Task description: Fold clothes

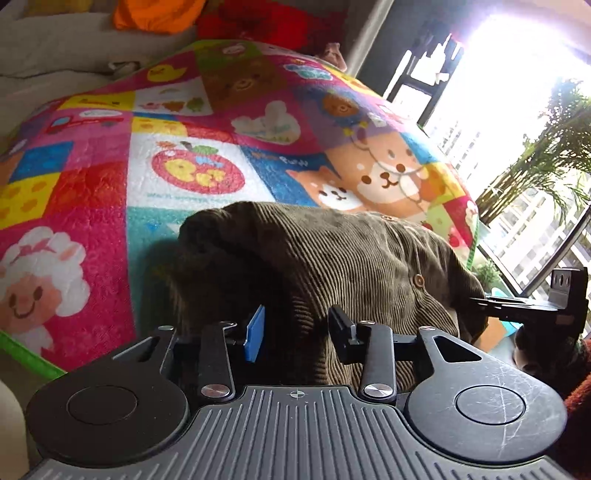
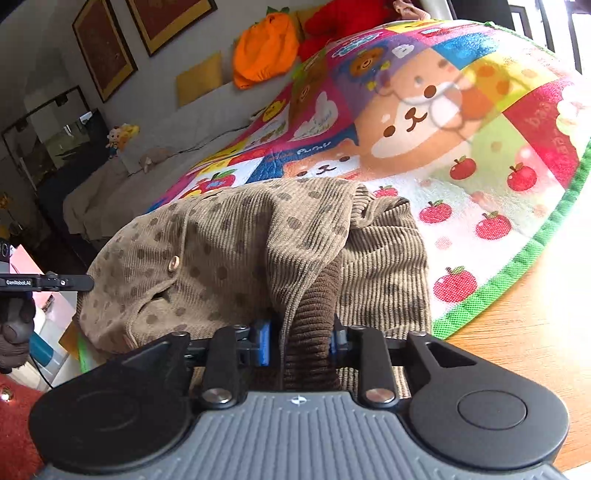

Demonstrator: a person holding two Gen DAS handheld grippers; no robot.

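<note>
A brown corduroy garment [image 1: 332, 251] with buttons lies bunched on a colourful cartoon play mat [image 1: 192, 147]. My left gripper [image 1: 297, 334] is shut on its near edge, which hangs between the blue and black pads. In the right wrist view the same garment [image 2: 229, 251] shows darker dots, and my right gripper [image 2: 301, 341] is shut on a dark ribbed fold [image 2: 314, 317] of it. The right gripper also shows at the right edge of the left wrist view [image 1: 532, 302], and the left gripper at the left edge of the right wrist view [image 2: 48, 282].
The mat [image 2: 461, 155] has a green border over a wooden floor [image 2: 535, 332]. An orange cushion [image 2: 266, 51] and a red cushion [image 2: 343, 18] lie at the far side. A bright window with plants [image 1: 546, 162] is to the right.
</note>
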